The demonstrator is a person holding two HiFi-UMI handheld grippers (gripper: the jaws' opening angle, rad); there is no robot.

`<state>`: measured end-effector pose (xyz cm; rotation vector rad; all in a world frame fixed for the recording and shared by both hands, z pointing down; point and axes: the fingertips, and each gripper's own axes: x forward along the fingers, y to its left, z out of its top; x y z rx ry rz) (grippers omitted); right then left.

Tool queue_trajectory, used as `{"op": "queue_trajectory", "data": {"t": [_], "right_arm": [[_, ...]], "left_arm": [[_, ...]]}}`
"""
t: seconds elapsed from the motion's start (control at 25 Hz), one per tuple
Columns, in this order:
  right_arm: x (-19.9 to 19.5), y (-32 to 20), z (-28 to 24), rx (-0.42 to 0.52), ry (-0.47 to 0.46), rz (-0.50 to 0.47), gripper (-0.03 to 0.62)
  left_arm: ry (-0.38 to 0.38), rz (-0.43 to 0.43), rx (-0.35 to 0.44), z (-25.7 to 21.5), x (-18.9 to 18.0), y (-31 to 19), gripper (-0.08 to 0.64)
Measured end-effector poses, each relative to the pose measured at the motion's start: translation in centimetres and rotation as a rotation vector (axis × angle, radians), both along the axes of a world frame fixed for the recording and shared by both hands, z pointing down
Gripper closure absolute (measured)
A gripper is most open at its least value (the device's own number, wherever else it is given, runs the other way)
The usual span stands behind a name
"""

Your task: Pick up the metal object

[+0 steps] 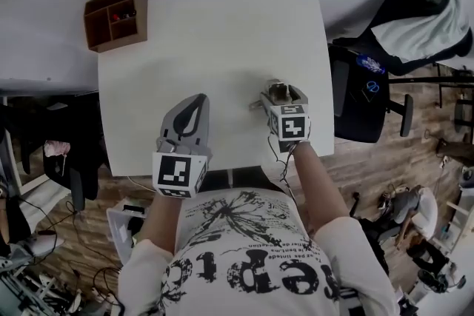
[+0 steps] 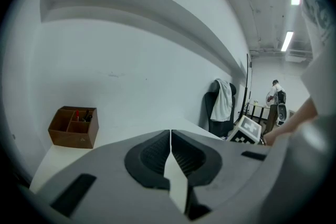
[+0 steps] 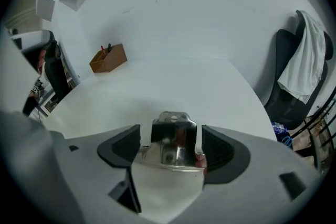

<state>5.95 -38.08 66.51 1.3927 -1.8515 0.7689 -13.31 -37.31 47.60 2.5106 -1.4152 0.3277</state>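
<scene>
Shiny folded metal object lies inside the wide-open right tool. Centre it, close slowly; the left tool is closed.

White table: wooden box, metal object

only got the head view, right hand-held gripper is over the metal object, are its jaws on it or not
Observer: Not on it. The right hand-held gripper is open; the metal object sits between its jaws with a gap on each side.
Operator: and the left one
Observer: The left hand-held gripper is shut, jaws together, nothing between them.
Operator: anyone else nearby
Observer: A person stands far off, beyond the chair.
</scene>
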Motion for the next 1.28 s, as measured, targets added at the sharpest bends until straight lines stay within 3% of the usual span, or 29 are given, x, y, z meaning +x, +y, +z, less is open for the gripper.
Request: {"op": "queue_trajectory", "data": {"t": [0.4, 0.84, 1.0, 1.28], "right_arm": [[0.4, -0.9, 2.6, -0.119, 0.033, 0.049, 0.285], [-0.5, -0.1, 2.2, -0.142, 0.014, 0.044, 0.311], [-1.2, -0.3, -0.4, -0.06, -0.025, 0.041, 0.311], [-1.9, -3.0, -9.5, 0.179, -0.117, 0.027, 0.311]], "left_arm": [[0.013, -0.031, -0.029, 1.1, -1.8, -1.8, 0.548], [0.017, -0.053, -0.021, 0.4, -2.8, -1.7, 0.548], [0.014, -0.062, -0.004, -0.6, -3.0, -1.4, 0.548], [0.036, -0.072, 0.051, -4.1, -2.8, -1.6, 0.548]]}}
